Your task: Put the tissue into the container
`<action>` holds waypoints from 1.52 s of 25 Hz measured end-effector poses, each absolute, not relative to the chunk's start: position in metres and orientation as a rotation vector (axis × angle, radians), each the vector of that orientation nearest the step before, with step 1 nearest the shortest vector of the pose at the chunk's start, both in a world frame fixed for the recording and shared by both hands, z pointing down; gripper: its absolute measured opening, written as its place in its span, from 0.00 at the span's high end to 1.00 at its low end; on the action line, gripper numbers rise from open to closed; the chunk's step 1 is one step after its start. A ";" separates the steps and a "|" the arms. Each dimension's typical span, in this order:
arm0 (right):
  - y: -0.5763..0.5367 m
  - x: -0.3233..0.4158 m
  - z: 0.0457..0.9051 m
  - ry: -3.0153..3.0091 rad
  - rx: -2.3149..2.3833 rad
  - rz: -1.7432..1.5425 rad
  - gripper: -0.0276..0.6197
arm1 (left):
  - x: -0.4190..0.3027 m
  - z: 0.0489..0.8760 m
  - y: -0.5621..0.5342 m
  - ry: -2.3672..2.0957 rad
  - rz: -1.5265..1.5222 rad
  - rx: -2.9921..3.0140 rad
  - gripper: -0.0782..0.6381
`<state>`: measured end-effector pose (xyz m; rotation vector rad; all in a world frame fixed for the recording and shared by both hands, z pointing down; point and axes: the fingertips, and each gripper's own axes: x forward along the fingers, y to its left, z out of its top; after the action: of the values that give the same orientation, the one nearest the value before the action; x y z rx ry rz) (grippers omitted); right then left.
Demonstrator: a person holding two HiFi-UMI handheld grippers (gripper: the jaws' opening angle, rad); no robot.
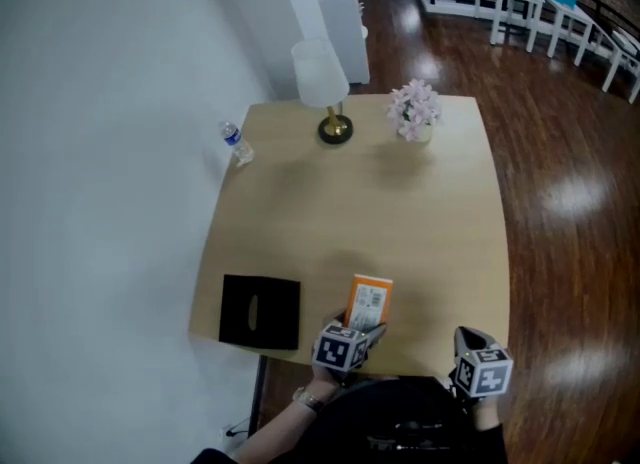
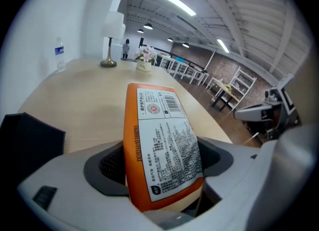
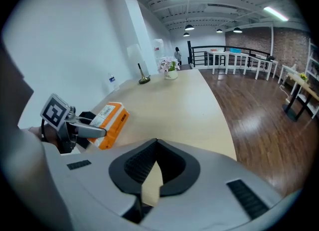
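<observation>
An orange tissue pack (image 1: 368, 302) with a white printed label lies near the front edge of the table, to the right of the black container (image 1: 260, 312). My left gripper (image 1: 368, 332) holds the pack's near end. In the left gripper view the tissue pack (image 2: 162, 140) fills the space between the jaws, tilted, with the pads against its sides, and the container (image 2: 25, 140) shows at the left. My right gripper (image 1: 470, 337) hangs at the table's front right corner, shut with nothing in it. The right gripper view shows the tissue pack (image 3: 110, 117) and the left gripper (image 3: 75, 125) at the left.
At the back of the wooden table (image 1: 400, 222) stand a lamp (image 1: 322, 82), a small pot of pink flowers (image 1: 414, 110) and, at the left edge, a water bottle (image 1: 235, 142). A white wall is to the left, dark wood floor (image 1: 570, 252) to the right.
</observation>
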<state>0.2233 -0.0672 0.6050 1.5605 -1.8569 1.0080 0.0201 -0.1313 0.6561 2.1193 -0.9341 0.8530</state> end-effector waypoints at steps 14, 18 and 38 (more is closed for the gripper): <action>-0.073 0.119 0.605 -1.923 1.477 0.965 0.96 | -0.234 0.598 -0.121 -1.247 0.694 1.941 0.31; -0.075 0.097 0.611 -1.926 1.472 0.963 0.96 | -0.278 0.601 -0.129 -1.260 0.705 1.919 0.31; -0.059 0.079 0.603 -1.863 1.550 0.966 0.96 | -0.314 0.668 -0.154 -1.229 0.838 1.925 0.29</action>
<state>0.0789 -0.0585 0.6033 1.5497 -1.8625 0.9658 -0.3137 -0.1544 0.6675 1.9250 -1.2292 0.8385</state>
